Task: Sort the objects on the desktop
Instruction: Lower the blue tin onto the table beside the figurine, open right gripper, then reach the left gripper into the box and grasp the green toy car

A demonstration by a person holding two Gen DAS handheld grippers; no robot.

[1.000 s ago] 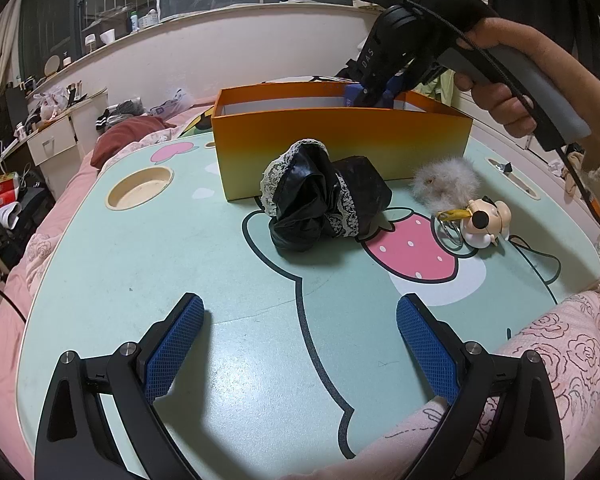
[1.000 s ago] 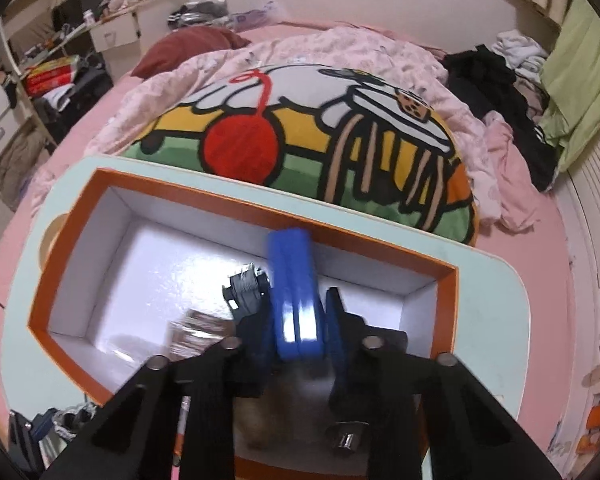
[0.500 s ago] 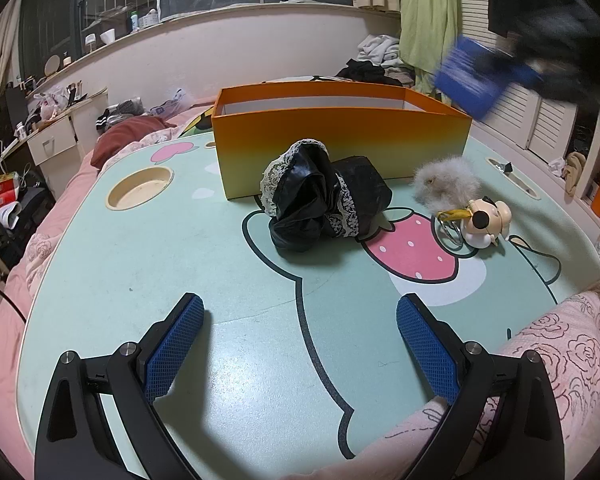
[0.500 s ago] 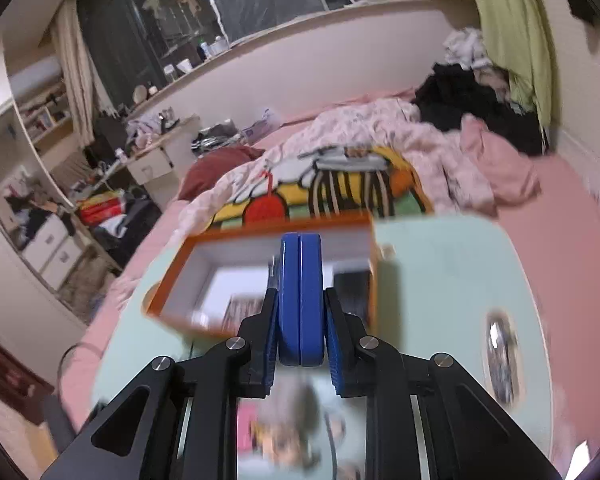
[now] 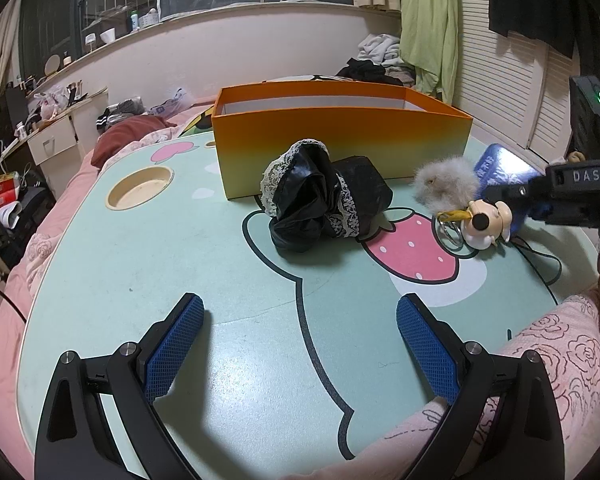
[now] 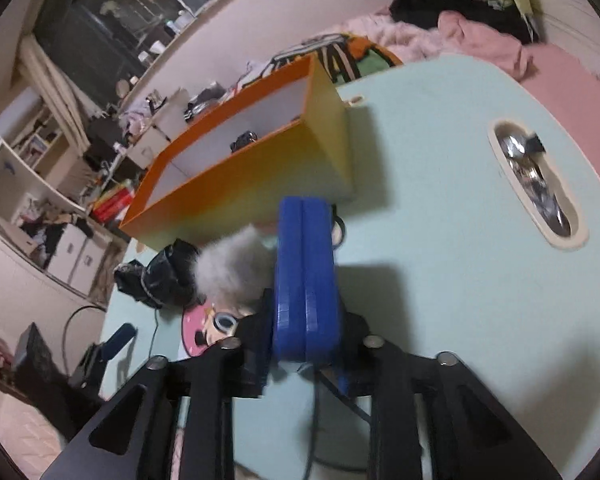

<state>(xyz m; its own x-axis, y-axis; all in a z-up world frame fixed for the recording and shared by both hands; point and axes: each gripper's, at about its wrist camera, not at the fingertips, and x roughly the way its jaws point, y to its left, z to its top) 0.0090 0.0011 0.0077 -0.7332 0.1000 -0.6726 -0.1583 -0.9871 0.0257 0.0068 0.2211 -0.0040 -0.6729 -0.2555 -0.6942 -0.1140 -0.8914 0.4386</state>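
Note:
An orange box (image 5: 340,144) stands at the back of the mint green table (image 5: 180,248); it also shows in the right wrist view (image 6: 252,184), with a small dark item inside (image 6: 244,140). In front of it lie a black lace-trimmed cloth (image 5: 324,196), a grey fluffy pompom (image 5: 444,180) and a cream doll keychain (image 5: 486,224) with metal rings. My left gripper (image 5: 300,344) is open and empty, low over the table's near side. My right gripper (image 6: 305,216) is shut with nothing between its pads, low over the table just right of the pompom (image 6: 232,268) and keychain.
A round cup hole (image 5: 140,188) is at the table's left, an oval slot (image 6: 536,184) with metal bits at its right. A thin black cord (image 5: 540,256) lies by the keychain. Pink bedding (image 5: 540,344) wraps the near right edge.
My right gripper has left the inside of the orange box, swung out to the right and come down beside the pompom and keychain, still shut. My left gripper has not moved.

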